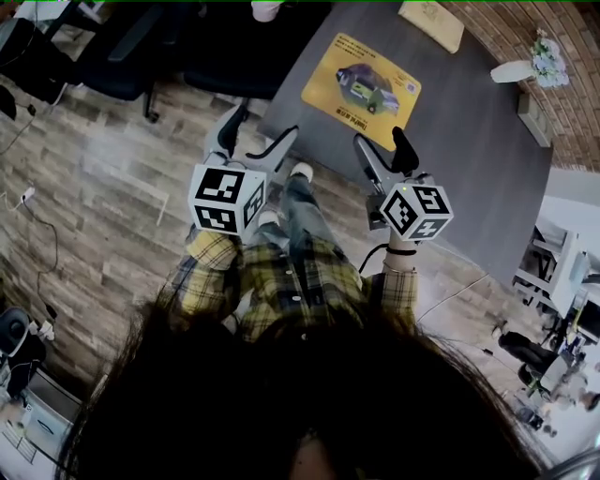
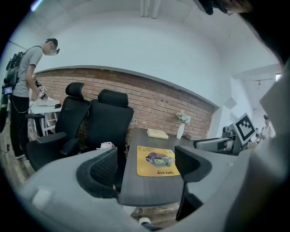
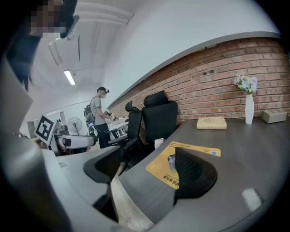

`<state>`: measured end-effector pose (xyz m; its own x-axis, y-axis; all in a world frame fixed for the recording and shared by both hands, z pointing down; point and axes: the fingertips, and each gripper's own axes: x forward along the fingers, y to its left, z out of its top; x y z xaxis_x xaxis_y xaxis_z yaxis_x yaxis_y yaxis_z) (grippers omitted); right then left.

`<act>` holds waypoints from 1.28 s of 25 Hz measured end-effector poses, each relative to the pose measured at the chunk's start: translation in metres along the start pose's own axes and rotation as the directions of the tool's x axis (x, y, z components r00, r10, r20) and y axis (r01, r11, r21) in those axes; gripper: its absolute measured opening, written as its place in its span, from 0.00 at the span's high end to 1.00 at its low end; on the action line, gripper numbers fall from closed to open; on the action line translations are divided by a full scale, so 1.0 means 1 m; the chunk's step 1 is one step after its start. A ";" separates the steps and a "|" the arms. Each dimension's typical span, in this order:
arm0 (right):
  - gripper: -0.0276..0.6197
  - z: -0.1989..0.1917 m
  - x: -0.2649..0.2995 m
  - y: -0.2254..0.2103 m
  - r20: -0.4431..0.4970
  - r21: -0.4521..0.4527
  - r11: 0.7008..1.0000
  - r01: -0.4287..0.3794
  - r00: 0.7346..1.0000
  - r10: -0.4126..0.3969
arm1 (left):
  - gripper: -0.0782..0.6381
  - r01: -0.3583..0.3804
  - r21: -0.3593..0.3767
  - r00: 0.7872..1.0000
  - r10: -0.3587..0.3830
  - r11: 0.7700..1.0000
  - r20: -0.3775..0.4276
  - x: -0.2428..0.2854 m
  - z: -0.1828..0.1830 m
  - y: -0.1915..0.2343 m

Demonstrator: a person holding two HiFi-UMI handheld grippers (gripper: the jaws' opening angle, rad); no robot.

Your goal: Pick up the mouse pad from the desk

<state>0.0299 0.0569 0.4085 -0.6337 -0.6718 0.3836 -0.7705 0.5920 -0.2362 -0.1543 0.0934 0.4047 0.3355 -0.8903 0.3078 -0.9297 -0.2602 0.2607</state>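
Note:
The yellow mouse pad (image 1: 361, 87) with a car picture lies flat on the dark grey desk (image 1: 469, 150). My left gripper (image 1: 264, 127) hovers at the desk's near corner, open and holding nothing; its own view shows the mouse pad (image 2: 157, 161) ahead of the left gripper (image 2: 145, 170). My right gripper (image 1: 380, 141) is open just short of the pad's near edge. In the right gripper view, one jaw of the right gripper (image 3: 149, 170) covers part of the mouse pad (image 3: 161, 170).
A tan book (image 1: 431, 23) and a white vase with flowers (image 1: 525, 67) sit at the desk's far side. Black office chairs (image 1: 122, 56) stand left of the desk on a wood floor. A person (image 2: 22, 90) stands at another table farther off.

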 end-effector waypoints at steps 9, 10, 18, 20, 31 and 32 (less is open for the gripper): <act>0.41 0.051 0.049 -0.067 0.009 0.016 1.000 0.011 1.000 -0.011 | 0.34 -0.008 0.014 1.000 0.008 1.000 0.020 0.080 0.051 0.012; 0.41 0.056 0.053 -0.074 0.012 0.018 1.000 0.011 1.000 -0.011 | 0.34 -0.006 0.017 1.000 0.005 1.000 0.021 0.090 0.057 0.010; 0.41 0.083 0.064 -0.142 0.047 0.053 0.998 0.040 0.998 -0.042 | 0.34 0.059 0.067 0.998 -0.060 0.996 0.012 0.177 0.086 -0.020; 0.41 0.087 0.066 -0.155 0.050 0.052 0.998 0.046 0.998 -0.049 | 0.34 0.081 0.082 0.997 -0.082 0.993 0.010 0.197 0.092 -0.031; 0.41 0.091 0.066 -0.193 0.056 0.089 0.991 0.100 0.993 -0.106 | 0.34 0.163 0.129 0.986 -0.160 0.978 -0.039 0.257 0.099 -0.054; 0.41 0.090 0.066 -0.195 0.054 0.093 0.990 0.107 0.992 -0.112 | 0.34 0.169 0.132 0.985 -0.165 0.977 -0.041 0.260 0.100 -0.055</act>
<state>0.1318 -0.1433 0.3993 -0.5462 -0.7568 0.3591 -0.8367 0.4730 -0.2761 -0.0311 -0.1611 0.3792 0.4905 -0.8188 0.2982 -0.8713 -0.4542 0.1861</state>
